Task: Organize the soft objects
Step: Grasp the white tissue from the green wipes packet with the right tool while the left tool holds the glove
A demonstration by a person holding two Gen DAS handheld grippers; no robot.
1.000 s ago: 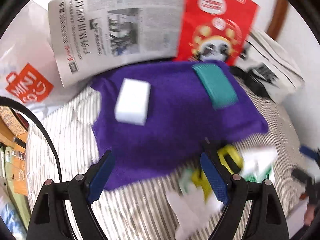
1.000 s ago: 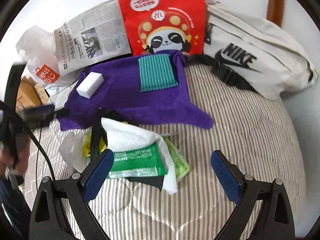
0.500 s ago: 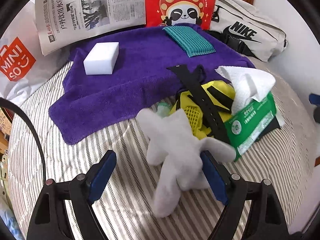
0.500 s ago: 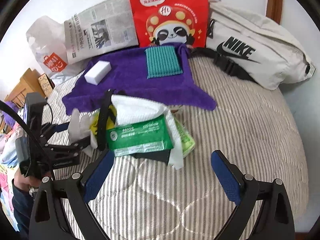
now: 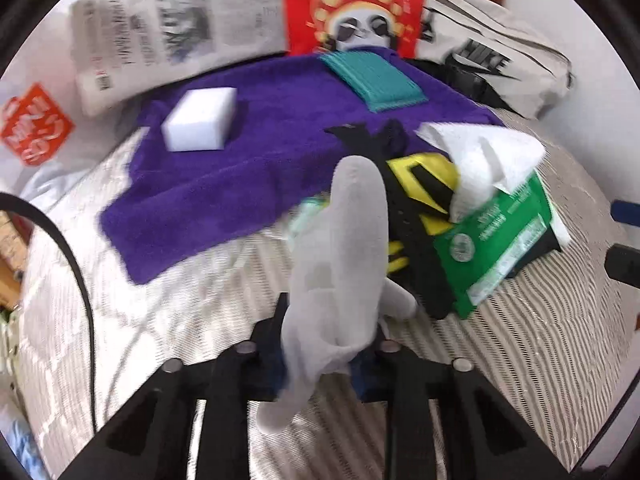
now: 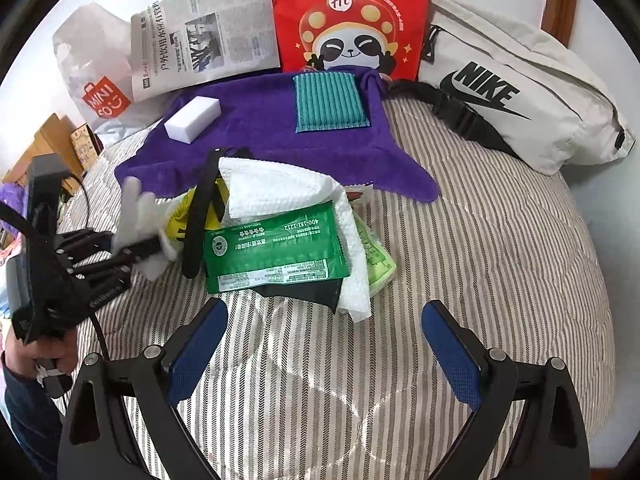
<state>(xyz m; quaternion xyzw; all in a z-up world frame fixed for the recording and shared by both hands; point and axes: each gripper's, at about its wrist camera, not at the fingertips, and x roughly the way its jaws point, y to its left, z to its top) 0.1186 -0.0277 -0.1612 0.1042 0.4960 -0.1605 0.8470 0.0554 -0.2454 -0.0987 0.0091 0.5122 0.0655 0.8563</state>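
My left gripper (image 5: pixel 320 364) is shut on a pale grey sock (image 5: pixel 340 256) and holds it just above the striped bed, left of a pile. The sock also shows in the right wrist view (image 6: pixel 138 216), pinched by the left gripper (image 6: pixel 150 246). The pile holds a green wipes pack (image 6: pixel 272 252), white tissue (image 6: pixel 276 190), a yellow item (image 5: pixel 424 172) and a black strap (image 6: pixel 200 216). Behind it lies a purple towel (image 6: pixel 260 132) with a white sponge (image 6: pixel 193 119) and a teal cloth (image 6: pixel 330 102) on it. My right gripper (image 6: pixel 324 356) is open and empty in front of the pile.
A red panda bag (image 6: pixel 348 16), a newspaper (image 6: pixel 204 40) and a white Miniso bag (image 6: pixel 96 84) lean on the wall behind the towel. A white Nike waist bag (image 6: pixel 516 92) lies at the back right. Wooden furniture (image 6: pixel 52 144) stands left of the bed.
My left gripper swung toward the pile, then closed on the grey sock and lifted it. My right gripper drew back slightly and stayed open.
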